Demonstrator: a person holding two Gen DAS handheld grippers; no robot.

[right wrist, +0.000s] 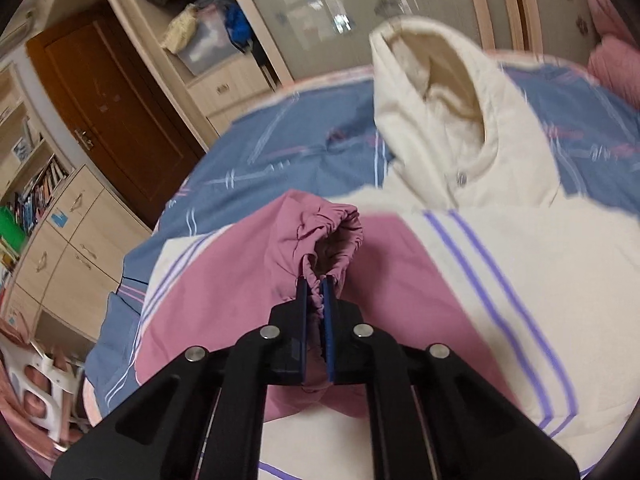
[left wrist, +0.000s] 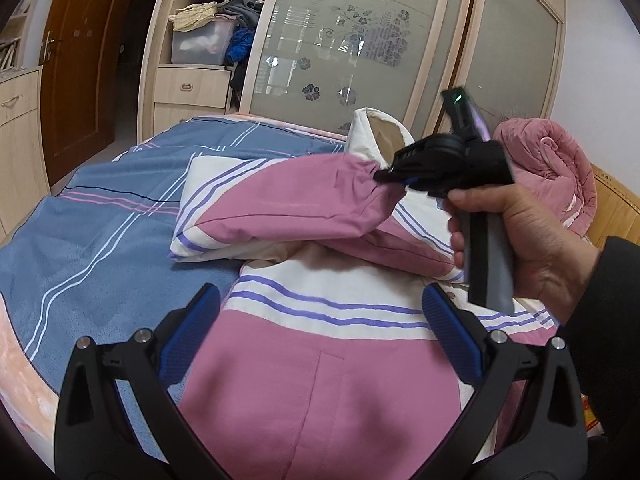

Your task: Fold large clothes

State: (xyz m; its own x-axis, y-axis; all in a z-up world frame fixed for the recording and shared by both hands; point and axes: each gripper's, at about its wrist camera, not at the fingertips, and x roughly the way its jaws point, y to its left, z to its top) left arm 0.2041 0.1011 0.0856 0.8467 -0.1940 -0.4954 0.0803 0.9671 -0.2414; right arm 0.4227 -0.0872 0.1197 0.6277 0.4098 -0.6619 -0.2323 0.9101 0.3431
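Note:
A pink and cream hooded jacket with purple stripes lies on the bed. Its cream hood stands up at the far end. My right gripper is shut on the gathered cuff of the pink sleeve and holds it lifted over the jacket's body. In the left wrist view the right gripper pinches that sleeve above the chest. My left gripper is open and empty, its blue pads just above the jacket's lower body.
The bed has a blue striped sheet. A rolled pink quilt lies at the far right. A wardrobe with frosted sliding doors and open shelves of clothes stands behind the bed. A brown door and cabinets are at the left.

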